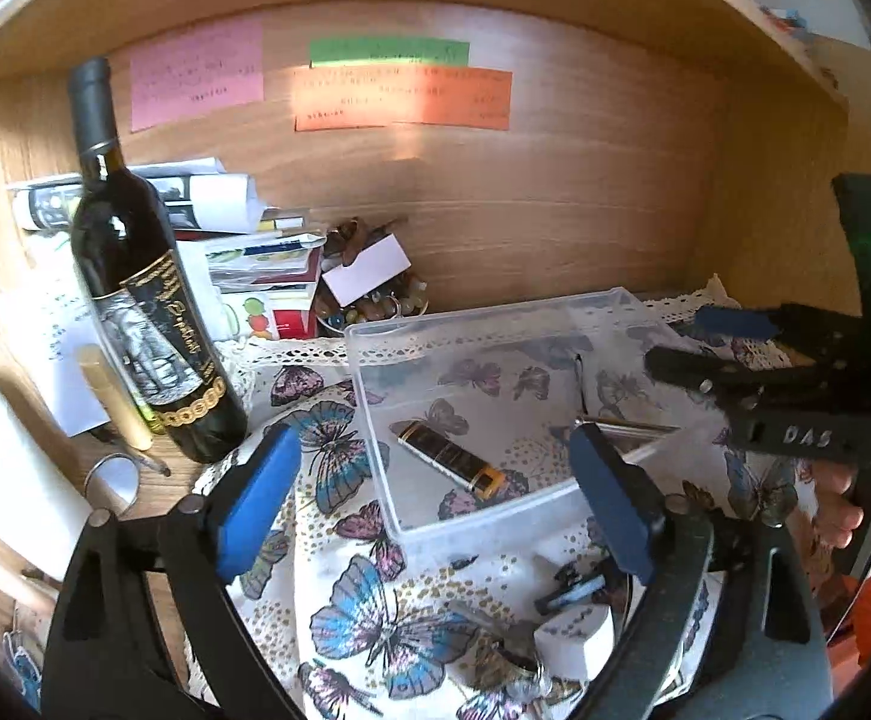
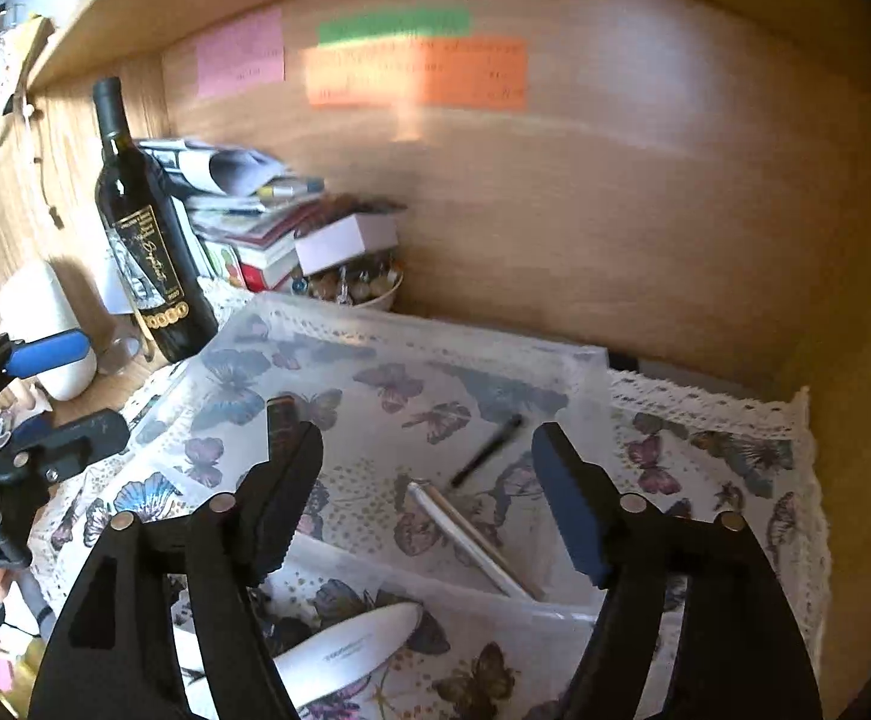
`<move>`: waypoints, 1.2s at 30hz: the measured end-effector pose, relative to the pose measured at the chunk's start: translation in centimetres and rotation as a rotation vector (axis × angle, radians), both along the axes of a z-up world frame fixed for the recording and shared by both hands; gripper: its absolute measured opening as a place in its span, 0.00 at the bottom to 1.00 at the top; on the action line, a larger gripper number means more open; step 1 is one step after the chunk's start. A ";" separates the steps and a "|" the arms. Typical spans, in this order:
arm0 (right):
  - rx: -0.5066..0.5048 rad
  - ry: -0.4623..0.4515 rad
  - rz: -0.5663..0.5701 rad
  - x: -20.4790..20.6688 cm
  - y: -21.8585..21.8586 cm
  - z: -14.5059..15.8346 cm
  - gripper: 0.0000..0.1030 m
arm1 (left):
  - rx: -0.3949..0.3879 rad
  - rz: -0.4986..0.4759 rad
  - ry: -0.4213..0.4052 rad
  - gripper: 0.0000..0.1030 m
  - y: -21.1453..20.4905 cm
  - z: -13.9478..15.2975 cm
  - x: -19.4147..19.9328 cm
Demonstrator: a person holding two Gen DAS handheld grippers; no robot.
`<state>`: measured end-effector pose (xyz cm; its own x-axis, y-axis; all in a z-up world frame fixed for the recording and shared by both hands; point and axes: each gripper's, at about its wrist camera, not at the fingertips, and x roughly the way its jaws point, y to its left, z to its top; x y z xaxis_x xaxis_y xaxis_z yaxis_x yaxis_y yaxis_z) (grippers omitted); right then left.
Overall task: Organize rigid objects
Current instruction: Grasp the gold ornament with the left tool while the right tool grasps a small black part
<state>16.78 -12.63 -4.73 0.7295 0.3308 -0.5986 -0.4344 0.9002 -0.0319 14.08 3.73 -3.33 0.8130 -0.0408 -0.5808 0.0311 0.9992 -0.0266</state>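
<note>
Landmark for all entries: clear plastic box [image 1: 375, 396], open-topped, standing on the butterfly cloth.

1. Desk [image 1: 555, 192]: wooden alcove with a back panel carrying pink, green and orange notes. It serves as the sorting area; the box stands in the middle of it.

2. Butterfly cloth [image 1: 339, 618]: lace-edged, spread under the box, likely to protect the wood and mark out the work patch.

3. Wine bottle [image 1: 135, 276]: upright, left of the box and off the cloth, apparently parked out of the way.

4. Clear plastic box: the collecting bin for the task. Its walls keep loose items together.

5. Left gripper [image 1: 435, 498]: hovers at the box's near left corner, jaws wide apart, nothing between them. This reads as a gripper clear of a dropped item.

6. Right gripper [image 2: 429, 498]: hovers over the box's near right side, jaws well apart and empty.

7. White knife-like piece [image 2: 345, 654]: on the cloth outside the box's near wall, seemingly not yet sorted.

8. Silver pen [image 2: 471, 540]: inside the box, near its right front corner, lying flat.

9. Black-and-gold tube [image 1: 450, 456]: inside the box, flat on its floor toward the near wall.

10. Thin dark stick [image 2: 489, 450]: inside the box, beyond the pen.

11. Small white piece [image 1: 573, 639]: on the cloth in front of the box, awaiting pickup by my reading.
</note>
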 end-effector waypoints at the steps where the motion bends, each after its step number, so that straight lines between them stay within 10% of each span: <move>1: 0.003 -0.011 0.000 -0.5 -0.2 0.1 0.70 | 0.008 -0.001 -0.002 0.91 0.0 -0.1 -0.5; 19: 0.025 0.030 -0.129 -6.7 -5.0 -4.8 0.76 | -0.006 -0.016 0.154 0.92 0.2 -7.0 -5.7; 29: 0.086 0.163 -0.193 -7.5 -7.4 -8.7 0.63 | -0.025 -0.076 0.251 0.55 -0.8 -9.7 -5.8; 36: 0.057 0.198 -0.170 -7.3 -6.8 -9.8 0.47 | -0.045 -0.117 0.279 0.49 -1.7 -10.1 -4.6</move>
